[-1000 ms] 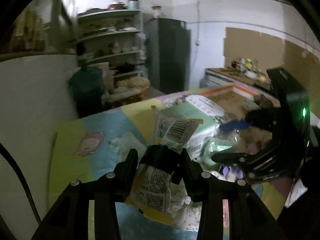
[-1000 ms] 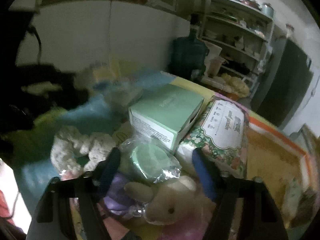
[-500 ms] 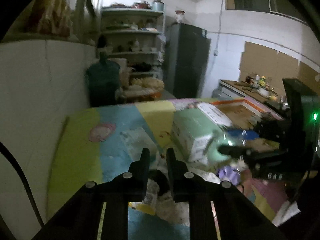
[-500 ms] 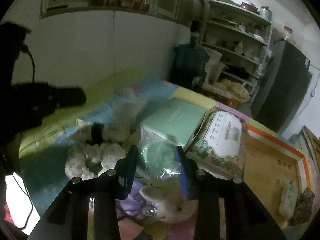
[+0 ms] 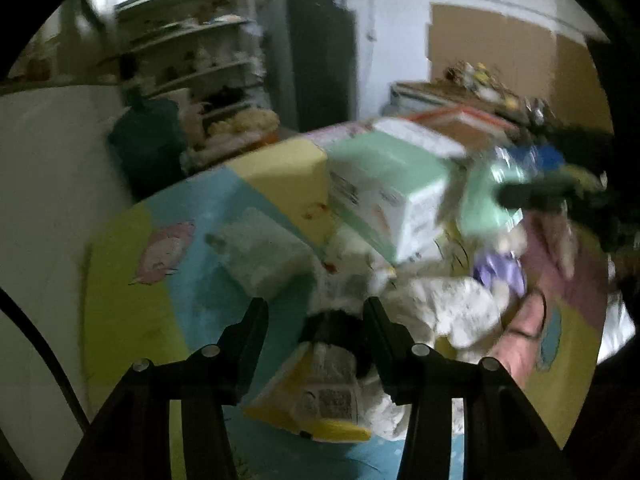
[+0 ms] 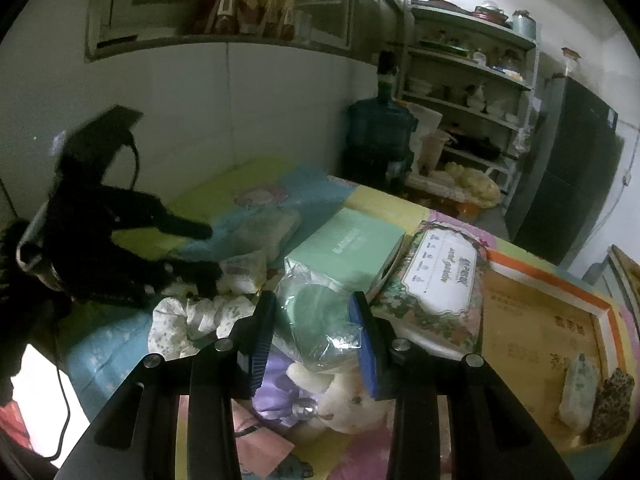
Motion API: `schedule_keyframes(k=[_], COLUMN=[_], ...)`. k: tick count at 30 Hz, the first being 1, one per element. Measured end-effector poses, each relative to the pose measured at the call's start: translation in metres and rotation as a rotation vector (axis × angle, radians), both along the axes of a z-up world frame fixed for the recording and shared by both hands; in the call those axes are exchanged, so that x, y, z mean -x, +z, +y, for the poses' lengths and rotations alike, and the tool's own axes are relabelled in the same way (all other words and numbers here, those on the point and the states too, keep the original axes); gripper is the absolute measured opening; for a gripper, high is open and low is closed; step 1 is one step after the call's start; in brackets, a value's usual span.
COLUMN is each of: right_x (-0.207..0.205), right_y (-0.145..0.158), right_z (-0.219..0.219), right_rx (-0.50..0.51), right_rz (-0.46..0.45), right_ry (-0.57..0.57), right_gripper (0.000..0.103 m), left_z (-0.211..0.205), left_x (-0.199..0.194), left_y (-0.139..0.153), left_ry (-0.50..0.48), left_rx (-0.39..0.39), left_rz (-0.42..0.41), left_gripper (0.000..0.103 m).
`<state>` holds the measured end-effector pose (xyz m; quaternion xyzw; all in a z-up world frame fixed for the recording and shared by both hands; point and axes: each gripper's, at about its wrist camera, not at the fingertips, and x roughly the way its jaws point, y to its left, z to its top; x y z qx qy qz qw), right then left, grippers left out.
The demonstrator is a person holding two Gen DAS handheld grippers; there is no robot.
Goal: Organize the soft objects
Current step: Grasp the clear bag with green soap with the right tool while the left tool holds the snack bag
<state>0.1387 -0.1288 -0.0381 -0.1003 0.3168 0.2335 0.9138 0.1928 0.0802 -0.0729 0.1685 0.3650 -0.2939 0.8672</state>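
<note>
My right gripper [image 6: 314, 308] is shut on a clear plastic bag with a green round item [image 6: 316, 316], held above a cream plush bunny [image 6: 340, 396] and purple cloth [image 6: 276, 384]. My left gripper [image 5: 316, 312] is open over a white packet with a yellow edge and black band [image 5: 324, 392], which lies on the colourful mat [image 5: 132, 320]. The left gripper also shows in the right wrist view [image 6: 204, 252]. A crumpled white patterned cloth [image 6: 192, 316] lies beside it. The left wrist view is blurred.
A mint green box [image 6: 344, 244] and a floral tissue pack [image 6: 436, 292] lie mid-mat. A white soft pack [image 5: 260, 256] lies left. A cardboard tray [image 6: 540, 320] holds two small packets. A water jug [image 6: 380, 136], shelves and fridge stand behind. A wall is at left.
My left gripper has opened and let go of the white packet, which now lies on the mat. My right gripper closed on the bagged green item and holds it.
</note>
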Motion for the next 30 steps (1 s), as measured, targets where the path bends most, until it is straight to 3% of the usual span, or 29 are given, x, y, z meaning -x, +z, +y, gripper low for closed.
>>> schedule_keyframes(k=[5,8,12,19,30], right_x=[-0.001,-0.001,-0.003,0.000,0.009], right_y=[0.000,0.000,0.001,0.001,0.016], right_z=[-0.005,-0.005,-0.006,-0.007,-0.013], right_rx=[-0.015,-0.018,-0.026,-0.042,-0.070], right_rz=[0.004,0.005,0.008,-0.003,-0.047], right_ry=[-0.003,-0.003,-0.006,-0.012,-0.018], right_gripper=[0.038,0.038,0.038,0.038,0.038], left_z=[-0.012,-0.008,0.001,0.011,0.001], left_x=[0.004,0.001,-0.001,0.008,0.031], left_y=[-0.012,-0.014,-0.013,-0.006,0.033], left_ry=[-0.041,-0.019,0.015,0.100,0.266], left_rx=[-0.072,-0.048,0.009,0.042,0.073], left_rz=[0.004,0.021,0.035,-0.006,-0.079], left_gripper=[0.049,0.040,0.038,0.038,0.038])
